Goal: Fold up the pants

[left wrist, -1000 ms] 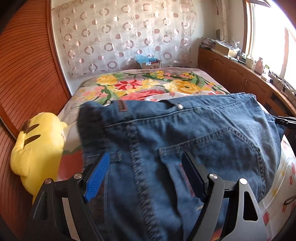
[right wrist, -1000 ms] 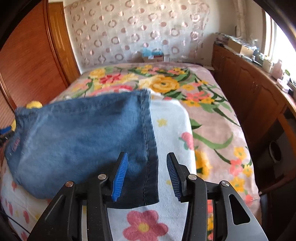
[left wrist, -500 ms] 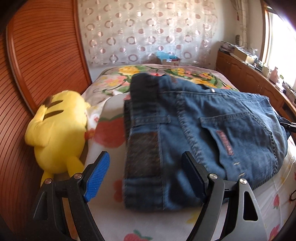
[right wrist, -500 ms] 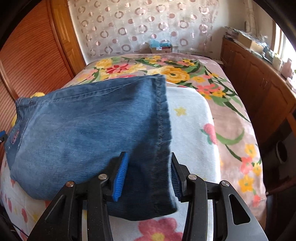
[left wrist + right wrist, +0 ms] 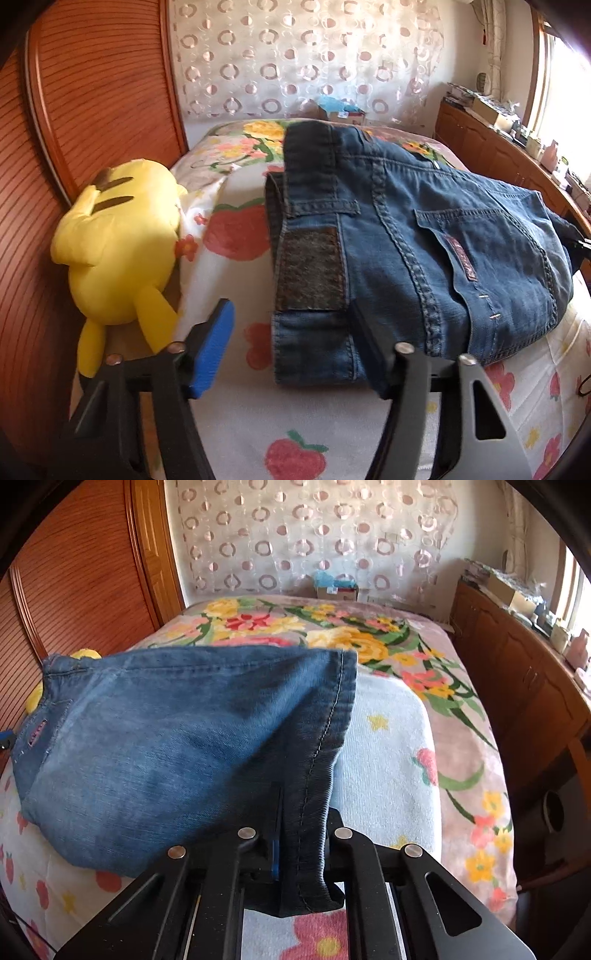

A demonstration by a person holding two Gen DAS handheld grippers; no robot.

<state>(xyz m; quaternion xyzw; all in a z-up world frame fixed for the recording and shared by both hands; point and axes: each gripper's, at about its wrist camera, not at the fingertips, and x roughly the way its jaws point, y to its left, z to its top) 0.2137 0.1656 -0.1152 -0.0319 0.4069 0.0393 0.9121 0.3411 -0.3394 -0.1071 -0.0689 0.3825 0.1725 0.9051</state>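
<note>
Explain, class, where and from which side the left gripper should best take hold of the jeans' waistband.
Probably the waistband corner by the dark patch, from the near edge. It lies flat between the closing left gripper jaws, which haven't pinched it. The right gripper already clamps the hem.

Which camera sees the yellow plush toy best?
The left wrist view. The plush toy lies there almost whole, beside the jeans against the wooden wall. In the right wrist view only a small yellow bit peeks out behind the jeans.
</note>
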